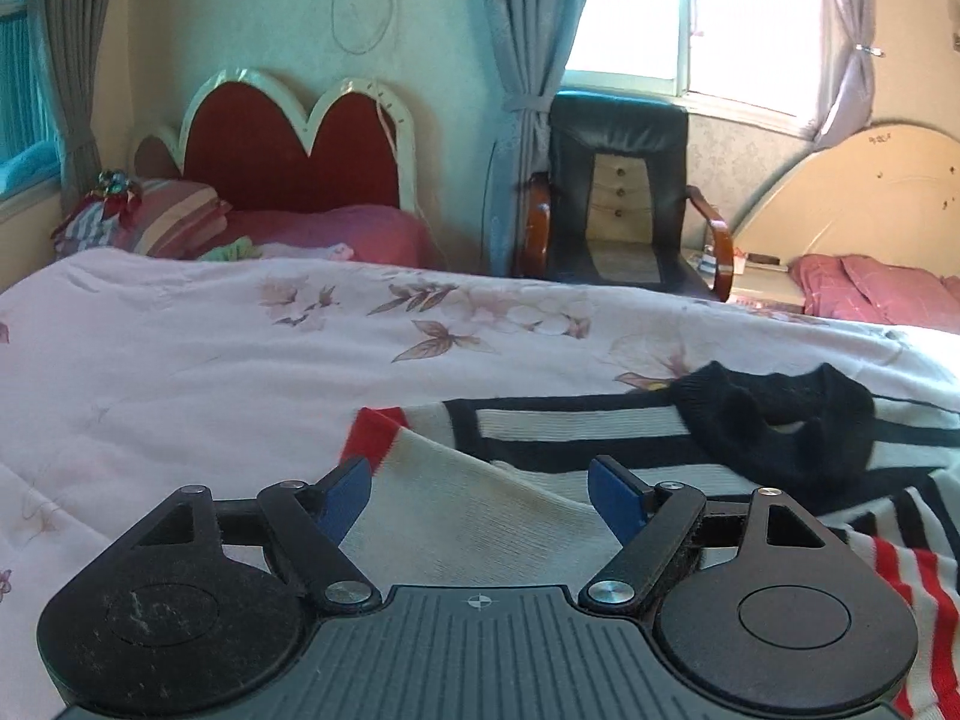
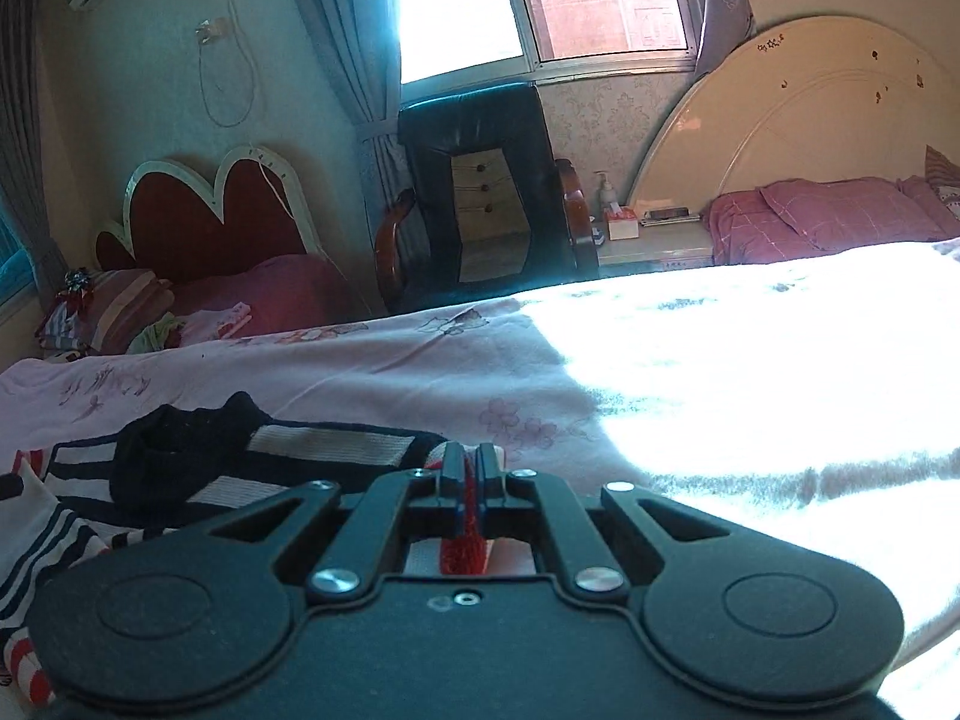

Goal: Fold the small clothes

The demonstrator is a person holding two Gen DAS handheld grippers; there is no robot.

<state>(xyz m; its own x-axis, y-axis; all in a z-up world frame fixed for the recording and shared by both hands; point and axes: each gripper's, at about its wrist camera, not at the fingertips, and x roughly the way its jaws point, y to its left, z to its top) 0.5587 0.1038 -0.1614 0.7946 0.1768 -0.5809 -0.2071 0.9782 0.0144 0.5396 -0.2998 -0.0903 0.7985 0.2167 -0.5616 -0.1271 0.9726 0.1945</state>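
Observation:
A small knit sweater (image 1: 576,438), white with black and red stripes and a black collar (image 1: 780,420), lies on the floral bedspread (image 1: 210,348). My left gripper (image 1: 480,486) is open, its blue fingertips either side of a white sleeve with a red cuff (image 1: 372,432). In the right wrist view the sweater (image 2: 324,450) lies at lower left with its black collar (image 2: 174,456). My right gripper (image 2: 471,468) is shut on a red edge of the sweater (image 2: 462,540), at the garment's right side.
A black armchair (image 1: 618,192) stands beyond the bed's far edge. A second bed with a red heart-shaped headboard (image 1: 294,144) and folded clothes is at back left. A cream headboard (image 2: 798,120) and pink pillows (image 2: 828,216) are at right. Bright sunlight covers the bedspread's right part (image 2: 750,360).

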